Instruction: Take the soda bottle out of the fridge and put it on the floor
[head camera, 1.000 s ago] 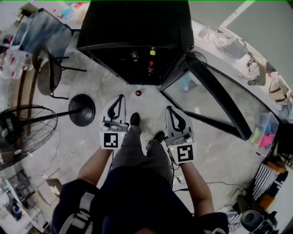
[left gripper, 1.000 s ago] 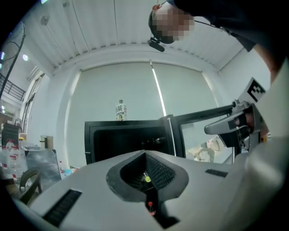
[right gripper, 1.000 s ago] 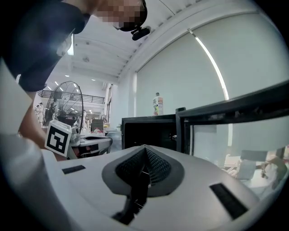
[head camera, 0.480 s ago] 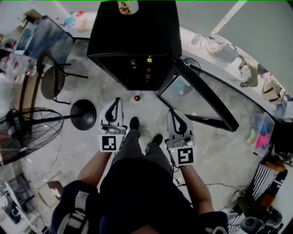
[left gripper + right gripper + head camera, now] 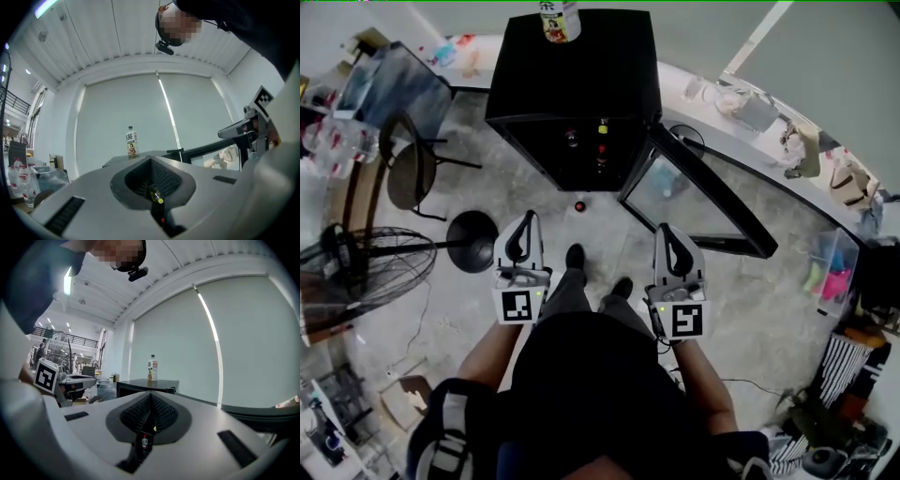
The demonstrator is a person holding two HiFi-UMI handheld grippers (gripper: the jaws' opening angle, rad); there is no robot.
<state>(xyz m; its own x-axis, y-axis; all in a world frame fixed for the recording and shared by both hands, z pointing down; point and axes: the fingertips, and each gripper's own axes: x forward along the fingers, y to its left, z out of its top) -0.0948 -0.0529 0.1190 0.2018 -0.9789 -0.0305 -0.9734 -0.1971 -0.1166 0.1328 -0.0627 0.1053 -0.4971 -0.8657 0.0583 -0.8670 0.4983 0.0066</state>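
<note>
The black fridge [image 5: 572,84] stands open ahead of me, with its glass door [image 5: 694,197] swung out to the right. Small bottles [image 5: 601,150] show on its shelves. One small red-capped soda bottle [image 5: 579,205] stands on the floor just in front of the fridge; the right gripper view catches it through the jaw hollow [image 5: 144,441]. My left gripper [image 5: 528,217] and right gripper [image 5: 664,230] hang side by side above the floor, well back from that bottle. Both are shut with nothing between the jaws.
A tall tea bottle [image 5: 558,19] stands on top of the fridge. A standing fan [image 5: 356,272] with its round base [image 5: 472,241] and a chair [image 5: 412,169] are at the left. The person's shoes [image 5: 575,251] are between the grippers. Cluttered counters line the right side.
The view has drawn back from the fridge, so it looks smaller and farther away. The two grippers have spread slightly apart. The bottle on the floor has not moved.
</note>
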